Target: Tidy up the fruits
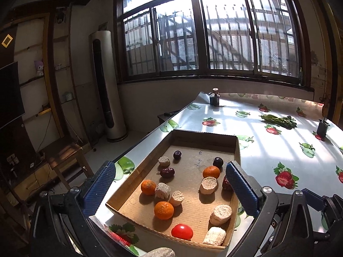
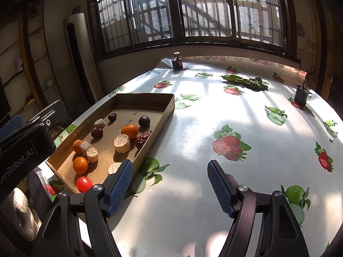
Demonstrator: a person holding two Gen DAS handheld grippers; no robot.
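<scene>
Found the left gripper [image 1: 169, 165] spread wide over the near end of the cardboard tray [image 1: 237, 150], pads straddling it, nothing held. Found the right gripper [image 2: 170, 162] just as wide and just as empty, over bare table [image 2: 193, 192] just beside the tray's right wall.

Saw the fruit lying loose and mixed on the tray floor. Counted a tomato [image 1: 182, 231] nearest, then three mandarins [image 1: 163, 209], then a wrinkled date [image 2: 143, 139] against the right wall. Noted smaller dates [image 1: 167, 172] and a dark plum [image 1: 218, 162] further in, with pale cylindrical chunks [image 1: 220, 214] scattered among them all.

Judged the scene to fit two stages: fruit gathered into the tray as the finished state, or a jumble waiting to be sorted by kind or lifted out. Could not settle which, so named no step. Reckoned any pick here would call for a narrow, top-down approach. Marked the crowding: mandarins touching chunks, round fruit apt to roll, low tray walls close to the outer pieces.

Saw leafy greens [image 2: 244, 81] further off, well apart from the tray. Noted a dark jar [image 2: 176, 63] and a small dark box [image 2: 302, 96] near the far edge, neither in the way.
</scene>
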